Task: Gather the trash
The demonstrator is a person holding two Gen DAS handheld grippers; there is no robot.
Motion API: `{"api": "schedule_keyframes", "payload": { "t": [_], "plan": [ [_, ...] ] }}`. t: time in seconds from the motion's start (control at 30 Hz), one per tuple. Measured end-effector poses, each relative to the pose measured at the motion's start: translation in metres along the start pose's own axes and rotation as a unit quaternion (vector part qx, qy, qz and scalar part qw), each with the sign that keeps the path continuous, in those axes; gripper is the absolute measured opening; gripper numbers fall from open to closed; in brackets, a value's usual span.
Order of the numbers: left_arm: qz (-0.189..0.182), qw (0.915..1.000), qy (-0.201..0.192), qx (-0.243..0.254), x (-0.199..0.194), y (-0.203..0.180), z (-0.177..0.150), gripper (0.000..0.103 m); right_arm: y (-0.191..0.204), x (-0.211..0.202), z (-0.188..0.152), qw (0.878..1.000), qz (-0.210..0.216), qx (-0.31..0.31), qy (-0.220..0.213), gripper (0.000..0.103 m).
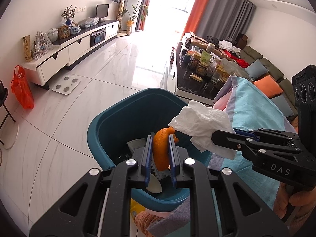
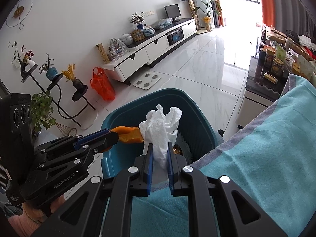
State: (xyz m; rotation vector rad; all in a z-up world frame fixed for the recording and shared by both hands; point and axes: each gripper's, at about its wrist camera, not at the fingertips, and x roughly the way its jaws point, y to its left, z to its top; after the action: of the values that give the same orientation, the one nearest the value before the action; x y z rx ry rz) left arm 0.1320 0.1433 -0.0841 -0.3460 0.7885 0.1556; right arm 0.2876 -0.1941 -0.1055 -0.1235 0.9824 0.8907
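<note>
- Black tongs fill the bottom of both pictures, one in each hand.
- Left tongs (image 1: 160,154) are closed on a piece of orange peel (image 1: 161,148). It sits in the low middle of the left picture, right over the blue bin (image 1: 102,122).
- Right tongs (image 2: 159,154) are closed on a white tissue (image 2: 161,124). It sits in the middle of the right picture, also over the bin.
- Peel and tissue look very close together, maybe touching at one edge. I cannot tell for sure.
- Down inside the bin I can see some other bits of trash, but they are too dark to name.
- I think the peel is light and a little bendy. It may be a bit slippery on the shiny side, so a hold across the thick middle is best, like now.
- I think the tissue is very light, soft and floppy. It can tear or slide out, so pinching the scrunched-up part is best, like now.
- Both things seem ready to drop in. Opening each pair of tongs over the hole should do it.
- Light tissue may float off to the side, so I would let it go low down.
- On the right of both pictures a blue blanket (image 2: 266,158) lies just beside the bin.
- Far off, at the upper left, a long white cabinet (image 1: 75,47) stands by the wall, and an orange bag (image 1: 20,88) sits on the floor.
</note>
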Motion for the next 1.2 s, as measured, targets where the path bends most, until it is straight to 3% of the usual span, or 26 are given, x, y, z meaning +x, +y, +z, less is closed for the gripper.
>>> {"api": "schedule_keyframes", "payload": {
  "t": [0.4,0.8,1.03,1.13,1.2],
  "plan": [
    [0.002,0.9999,0.012,-0.007,0.025,0.0,0.001,0.019,-0.001,0.015,0.006,1.0,-0.001,0.016,0.019,0.019],
    [0.001,0.9998,-0.003,-0.019,0.021,0.004,-0.005,0.038,-0.014,0.007,0.002,0.999,-0.004,0.042,0.001,0.021],
    [-0.008,0.9993,-0.037,0.0,-0.006,-0.005,-0.009,0.057,-0.016,-0.012,-0.007,0.999,0.0,0.04,-0.017,0.022],
    [-0.015,0.9985,-0.052,0.007,-0.021,-0.008,-0.013,0.069,-0.014,-0.028,-0.015,0.999,-0.001,0.035,-0.032,0.027],
    [-0.015,0.9974,-0.067,0.021,-0.033,-0.014,-0.018,0.076,-0.014,-0.041,-0.021,0.998,-0.011,0.032,-0.05,0.038]
  ]
}}
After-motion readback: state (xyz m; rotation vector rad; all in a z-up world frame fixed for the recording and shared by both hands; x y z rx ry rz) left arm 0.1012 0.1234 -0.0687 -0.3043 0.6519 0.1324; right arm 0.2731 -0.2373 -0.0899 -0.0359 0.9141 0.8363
